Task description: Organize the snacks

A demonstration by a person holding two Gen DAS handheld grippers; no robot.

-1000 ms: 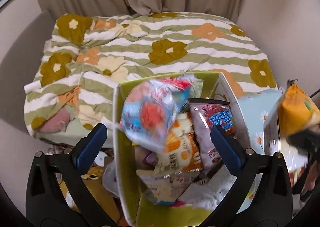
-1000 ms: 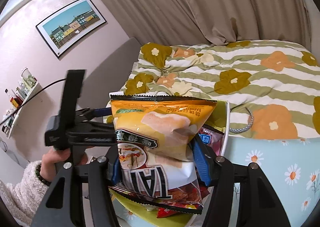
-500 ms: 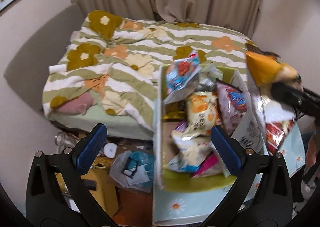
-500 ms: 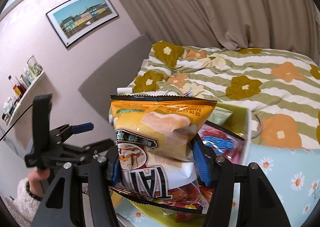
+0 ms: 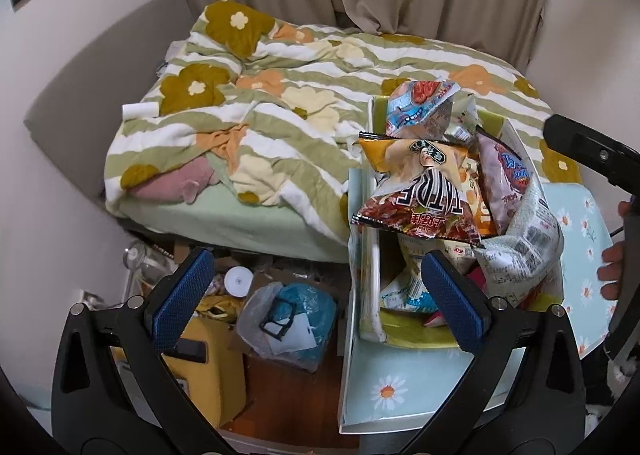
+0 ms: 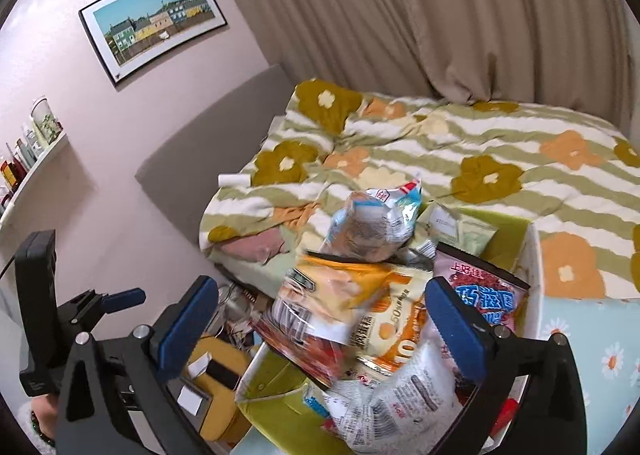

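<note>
A white box with a green lining [image 5: 362, 215] [image 6: 532, 255] is piled with several snack bags. An orange and red chip bag [image 5: 416, 191] [image 6: 332, 307] lies on top of the pile, tilted over the box's left edge. A blue and white bag [image 5: 420, 107] [image 6: 372, 223] stands at the back, a pink bag [image 5: 504, 179] [image 6: 484, 291] at the right. My left gripper [image 5: 316, 299] is open and empty, in front of the box. My right gripper [image 6: 320, 329] is open and empty, just above the pile.
The box sits on a light blue daisy-print surface [image 5: 576, 215] beside a bed with a flowered quilt [image 5: 280, 95]. On the floor to the left lie a yellow case [image 5: 208, 367] and a plastic bag [image 5: 288, 319]. A wall shelf [image 6: 28, 159] holds bottles.
My right gripper opened and let go of the orange chip bag, which now lies on the pile. My left gripper drew back and to the left of the box.
</note>
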